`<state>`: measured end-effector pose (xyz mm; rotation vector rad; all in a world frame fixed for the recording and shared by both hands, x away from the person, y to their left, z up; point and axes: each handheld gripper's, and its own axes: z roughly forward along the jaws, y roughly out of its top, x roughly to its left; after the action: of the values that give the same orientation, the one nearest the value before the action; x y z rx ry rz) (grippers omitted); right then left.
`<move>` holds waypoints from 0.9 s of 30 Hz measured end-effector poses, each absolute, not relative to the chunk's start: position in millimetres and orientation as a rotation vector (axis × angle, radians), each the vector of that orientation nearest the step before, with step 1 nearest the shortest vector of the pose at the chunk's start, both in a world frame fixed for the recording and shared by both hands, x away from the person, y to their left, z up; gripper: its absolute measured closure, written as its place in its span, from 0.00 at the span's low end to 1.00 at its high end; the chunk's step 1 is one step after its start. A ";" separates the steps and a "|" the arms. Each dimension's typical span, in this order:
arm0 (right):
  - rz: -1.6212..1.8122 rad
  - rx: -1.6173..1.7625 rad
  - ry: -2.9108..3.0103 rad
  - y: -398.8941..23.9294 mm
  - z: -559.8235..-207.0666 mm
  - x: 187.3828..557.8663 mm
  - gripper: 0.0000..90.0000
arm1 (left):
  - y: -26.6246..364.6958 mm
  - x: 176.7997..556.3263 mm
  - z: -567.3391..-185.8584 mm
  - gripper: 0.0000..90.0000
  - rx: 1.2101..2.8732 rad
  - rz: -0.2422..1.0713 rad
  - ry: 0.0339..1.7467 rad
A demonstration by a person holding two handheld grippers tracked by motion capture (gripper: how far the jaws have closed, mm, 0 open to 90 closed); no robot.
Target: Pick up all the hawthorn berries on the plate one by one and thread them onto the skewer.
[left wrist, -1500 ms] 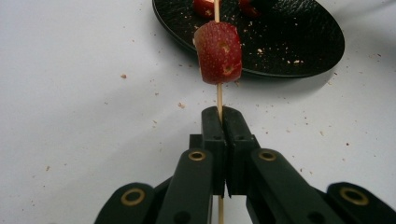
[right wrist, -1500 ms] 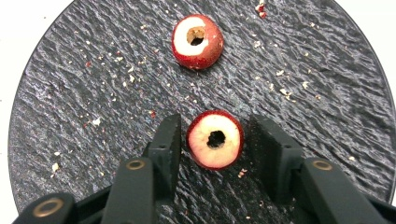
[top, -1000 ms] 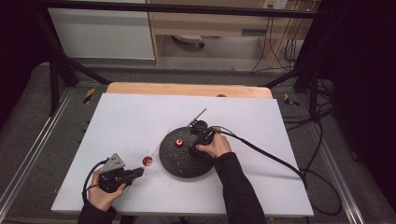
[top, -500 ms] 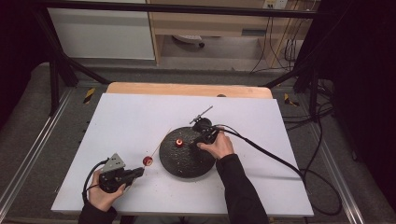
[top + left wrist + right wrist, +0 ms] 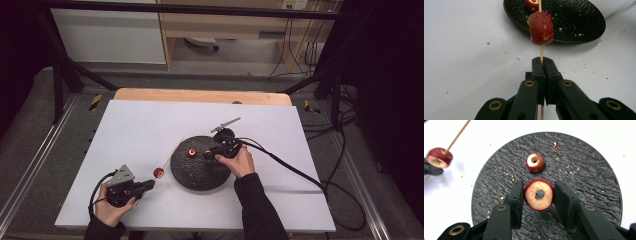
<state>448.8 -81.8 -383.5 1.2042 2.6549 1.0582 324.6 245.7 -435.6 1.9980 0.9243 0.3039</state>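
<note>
A black round plate (image 5: 200, 175) lies on the white table. My left gripper (image 5: 150, 185) (image 5: 541, 62) is shut on a thin wooden skewer (image 5: 541, 51) that carries one red fruit piece (image 5: 158, 173) (image 5: 541, 27) and points toward the plate. My right gripper (image 5: 212, 151) (image 5: 539, 185) hovers over the plate, shut on a cored red fruit slice (image 5: 539, 194) with its pale cut face toward the camera. A smaller cored piece (image 5: 191, 153) (image 5: 535, 162) rests on the plate (image 5: 586, 170) just beyond it. The skewered piece (image 5: 439, 157) hangs off the plate's left rim.
Crumbs dot the plate and the white table top (image 5: 140, 130). A wooden strip (image 5: 200, 96) runs along the far edge. The right gripper's black cable (image 5: 300, 175) trails to the right across the table. Black frame posts (image 5: 57, 75) stand outside the table.
My right gripper has shifted a little to the right and lifted slightly, carrying the fruit slice. The left gripper and the skewer have stayed put.
</note>
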 end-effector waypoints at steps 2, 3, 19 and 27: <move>1.091 1.214 2.631 -85.1 -383.9 445.9 0.68 | 245.4 324.3 -435.4 0.98 1.997 0.304 0.923; 1.118 1.217 2.619 -87.2 -384.1 444.6 0.68 | 245.2 324.2 -435.4 0.98 1.996 0.305 0.923; 1.437 1.287 2.419 -111.2 -389.6 420.7 0.68 | 239.9 321.8 -434.8 0.98 1.994 0.308 0.911; 1.599 1.321 2.301 -113.9 -396.8 409.0 0.68 | 235.1 320.1 -435.1 0.98 1.989 0.312 0.904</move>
<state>409.0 -113.9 -396.8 1.3206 2.3007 1.5987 320.1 235.1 -435.1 1.9889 0.9045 0.3120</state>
